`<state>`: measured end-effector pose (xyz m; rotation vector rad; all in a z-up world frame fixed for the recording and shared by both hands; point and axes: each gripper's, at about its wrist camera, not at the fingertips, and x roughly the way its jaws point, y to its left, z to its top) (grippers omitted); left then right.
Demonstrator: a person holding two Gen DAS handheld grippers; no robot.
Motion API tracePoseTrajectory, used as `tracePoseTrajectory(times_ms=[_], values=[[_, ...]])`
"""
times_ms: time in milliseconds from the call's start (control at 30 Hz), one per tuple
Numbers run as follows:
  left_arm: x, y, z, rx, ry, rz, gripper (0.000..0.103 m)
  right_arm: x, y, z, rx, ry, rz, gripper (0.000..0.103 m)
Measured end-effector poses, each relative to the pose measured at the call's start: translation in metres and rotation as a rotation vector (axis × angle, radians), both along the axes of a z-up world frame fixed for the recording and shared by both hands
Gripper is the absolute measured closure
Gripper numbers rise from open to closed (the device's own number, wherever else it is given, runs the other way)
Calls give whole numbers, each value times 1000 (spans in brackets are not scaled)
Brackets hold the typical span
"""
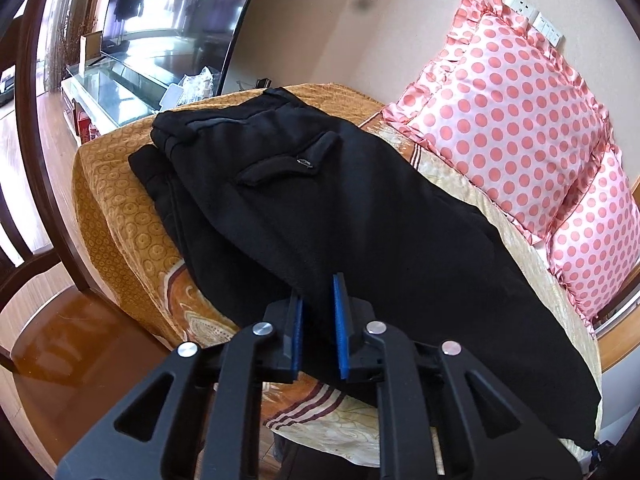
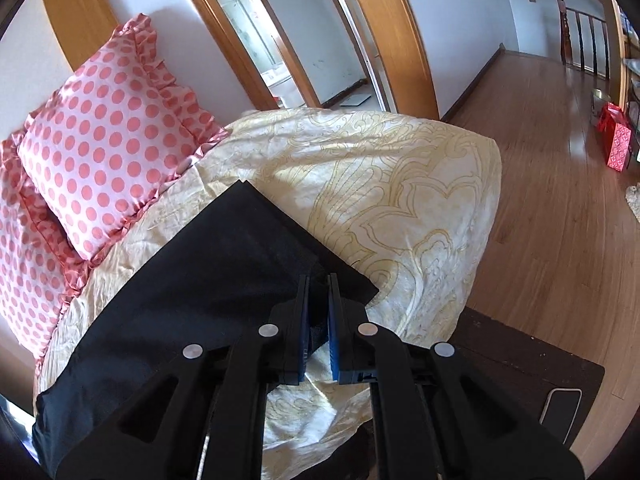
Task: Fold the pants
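Note:
Black pants (image 1: pixel 320 208) lie lengthwise on a yellow patterned bed cover (image 1: pixel 116 208), waist and back pocket at the far end. My left gripper (image 1: pixel 319 284) is open, its blue pads straddling the near edge of the pants' middle. In the right wrist view the leg end of the pants (image 2: pixel 224 272) lies on the cream cover (image 2: pixel 392 184). My right gripper (image 2: pixel 318 280) is shut on the hem corner of the pant leg.
Pink polka-dot pillows (image 1: pixel 512 120) (image 2: pixel 108 128) stand along the wall behind the pants. A TV and glass stand (image 1: pixel 120 76) sit beyond the bed's far end. A dark side table (image 2: pixel 532 364) holds a phone (image 2: pixel 560 408). Wooden floor (image 2: pixel 552 184) lies to the right.

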<state>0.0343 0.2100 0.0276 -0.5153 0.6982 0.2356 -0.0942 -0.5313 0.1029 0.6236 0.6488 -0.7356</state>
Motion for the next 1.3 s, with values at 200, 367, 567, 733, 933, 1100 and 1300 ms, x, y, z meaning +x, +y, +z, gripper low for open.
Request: tracePoseTrajectory(times_ms=[200, 367, 567, 733, 933, 1100, 1300], values=[[-18, 14, 13, 14, -61, 66, 52, -5, 12, 11, -117, 57, -58, 78], [-25, 32, 34, 65, -140, 134, 49, 16, 46, 22, -300, 78, 90, 71], [15, 9, 37, 201, -124, -7, 34, 54, 79, 8, -304, 68, 309, 71], [24, 4, 0, 185, 30, -59, 35, 61, 87, -14, -296, 165, 333, 69], [8, -11, -8, 256, -14, -71, 17, 26, 65, 2, -241, 59, 210, 55], [11, -16, -7, 238, -35, -72, 10, -3, 22, 17, -183, 12, 40, 45], [15, -24, -9, 288, -22, -82, 7, -3, 1, 6, -121, 21, -13, 45]])
